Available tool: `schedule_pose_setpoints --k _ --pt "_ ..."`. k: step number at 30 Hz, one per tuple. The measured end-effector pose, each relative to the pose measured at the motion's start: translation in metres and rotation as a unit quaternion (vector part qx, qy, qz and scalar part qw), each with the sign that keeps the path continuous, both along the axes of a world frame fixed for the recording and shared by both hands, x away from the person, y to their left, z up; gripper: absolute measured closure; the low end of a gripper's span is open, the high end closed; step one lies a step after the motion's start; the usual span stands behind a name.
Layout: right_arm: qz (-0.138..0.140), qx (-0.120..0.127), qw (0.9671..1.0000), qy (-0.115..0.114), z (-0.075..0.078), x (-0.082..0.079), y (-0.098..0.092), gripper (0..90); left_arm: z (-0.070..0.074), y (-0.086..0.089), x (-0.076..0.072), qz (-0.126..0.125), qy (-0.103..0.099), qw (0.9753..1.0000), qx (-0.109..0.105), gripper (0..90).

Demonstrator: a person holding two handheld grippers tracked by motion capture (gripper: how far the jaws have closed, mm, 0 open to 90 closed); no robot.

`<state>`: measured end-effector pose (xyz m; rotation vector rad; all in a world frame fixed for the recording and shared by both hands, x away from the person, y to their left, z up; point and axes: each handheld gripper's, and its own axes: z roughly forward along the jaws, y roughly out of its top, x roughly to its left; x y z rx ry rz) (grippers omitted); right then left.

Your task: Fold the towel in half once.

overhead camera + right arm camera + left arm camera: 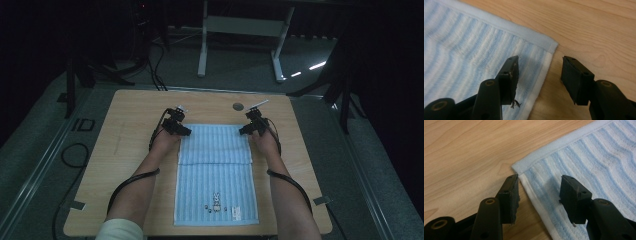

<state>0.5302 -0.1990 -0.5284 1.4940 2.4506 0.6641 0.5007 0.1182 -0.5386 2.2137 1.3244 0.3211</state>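
While both fingers gape at towel [216,170] far corners, label [236,212] txt unreadable; L gripper [181,129], R gripper [247,129].

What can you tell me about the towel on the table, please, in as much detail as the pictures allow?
The towel is light blue terry with fine white ribbing and a plain hemmed border. It lies flat on the wooden table, its far part folded back double. A small rabbit motif and a label sit near its front edge. The open left gripper and right gripper each straddle a side edge near a far corner.
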Motion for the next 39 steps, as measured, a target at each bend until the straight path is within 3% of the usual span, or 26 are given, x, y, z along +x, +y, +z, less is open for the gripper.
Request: schedule_pose_setpoints --k 6,7,9,12,14,15,16,19,20,23,24,25,26,27,28,29,30,31,32,33,34,35,36,37,38,39 --pt "0.027 -0.025 0.9992 -0.017 -0.002 0.001 0.011 57.1 0.0 -0.001 0.003 -0.002 -0.004 1.0 0.007 58.7" --pt "0.037 -0.027 0.9989 -0.014 0.0 -0.001 0.016 73.5 0.0 -0.002 0.003 -0.014 -0.002 0.9999 -0.005 67.5" --pt "0.048 -0.027 0.9985 -0.01 0.0 -0.001 0.02 84.1 0.0 -0.003 0.002 -0.025 0.007 0.9995 -0.018 80.7" --pt "0.05 -0.034 0.9981 -0.008 0.001 -0.001 0.022 86.5 0.001 -0.004 0.001 -0.026 0.003 0.9994 -0.022 85.8" --pt "0.051 -0.03 0.9981 -0.014 0.004 -0.002 0.023 86.8 0.005 -0.001 -0.001 -0.024 -0.004 0.999 -0.036 86.6" --pt "0.054 -0.028 0.9979 -0.023 0.011 -0.002 0.022 86.8 0.012 0.006 0.0 -0.016 -0.003 0.9979 -0.062 86.8" --pt "0.054 -0.028 0.9979 -0.023 0.011 -0.002 0.022 86.8 0.012 0.006 0.0 -0.016 -0.003 0.9979 -0.062 87.0" --pt "0.052 -0.014 0.9978 -0.039 0.034 0.0 0.02 86.9 0.029 0.009 -0.001 -0.018 -0.018 0.9979 -0.06 87.1" --pt "0.052 -0.014 0.9978 -0.039 0.034 0.0 0.02 86.9 0.035 0.01 -0.001 -0.02 -0.023 0.9978 -0.06 87.1" --pt "0.058 -0.02 0.9964 -0.06 0.059 0.002 0.022 86.9 0.063 0.014 -0.004 -0.026 -0.047 0.9968 -0.06 87.1" --pt "0.058 -0.02 0.9964 -0.06 0.059 0.002 0.022 86.9 0.063 0.014 -0.004 -0.026 -0.047 0.9968 -0.06 87.1" --pt "0.06 -0.02 0.9954 -0.071 0.072 0.003 0.024 86.9 0.077 0.015 -0.005 -0.025 -0.059 0.9962 -0.059 87.1" --pt "0.06 -0.02 0.9954 -0.071 0.072 0.003 0.024 86.9 0.077 0.015 -0.005 -0.025 -0.059 0.9962 -0.059 87.0" --pt "0.064 -0.024 0.9938 -0.088 0.085 0.003 0.026 86.8 0.091 0.017 -0.005 -0.024 -0.071 0.9955 -0.057 87.1" --pt "0.064 -0.024 0.9938 -0.088 0.085 0.003 0.026 86.8 0.091 0.017 -0.005 -0.024 -0.071 0.9955 -0.057 87.0" --pt "0.067 -0.019 0.9929 -0.096 0.097 0.004 0.025 86.8 0.104 0.019 -0.005 -0.022 -0.086 0.9945 -0.055 87.0" --pt "0.067 -0.019 0.9929 -0.096 0.097 0.004 0.025 86.8 0.104 0.019 -0.005 -0.022 -0.086 0.9945 -0.055 87.0" --pt "0.065 -0.01 0.992 -0.108 0.112 0.004 0.024 86.8 0.118 0.019 -0.005 -0.018 -0.103 0.9932 -0.05 87.0" --pt "0.065 -0.01 0.992 -0.108 0.112 0.004 0.024 86.8 0.118 0.019 -0.005 -0.018 -0.103 0.9932 -0.05 87.0" --pt "0.063 -0.003 0.99 -0.126 0.129 0.005 0.023 86.8 0.133 0.019 -0.005 -0.019 -0.111 0.9923 -0.052 86.9" --pt "0.063 -0.003 0.99 -0.126 0.129 0.005 0.023 86.8 0.133 0.019 -0.005 -0.019 -0.111 0.9923 -0.052 86.9" --pt "0.064 -0.001 0.9885 -0.137 0.144 0.005 0.023 86.8 0.15 0.02 -0.006 -0.018 -0.122 0.991 -0.051 86.9" --pt "0.064 -0.001 0.9885 -0.137 0.144 0.005 0.023 86.8 0.15 0.02 -0.006 -0.018 -0.122 0.991 -0.051 86.9" --pt "0.069 -0.003 0.9859 -0.152 0.16 0.003 0.023 86.8 0.166 0.02 -0.008 -0.019 -0.139 0.989 -0.046 86.9" --pt "0.069 -0.003 0.9859 -0.152 0.16 0.003 0.023 86.8 0.166 0.02 -0.008 -0.019 -0.139 0.989 -0.046 86.9" --pt "0.067 -0.005 0.9841 -0.164 0.175 0.003 0.022 86.8 0.18 0.02 -0.009 -0.023 -0.146 0.9878 -0.049 86.9"
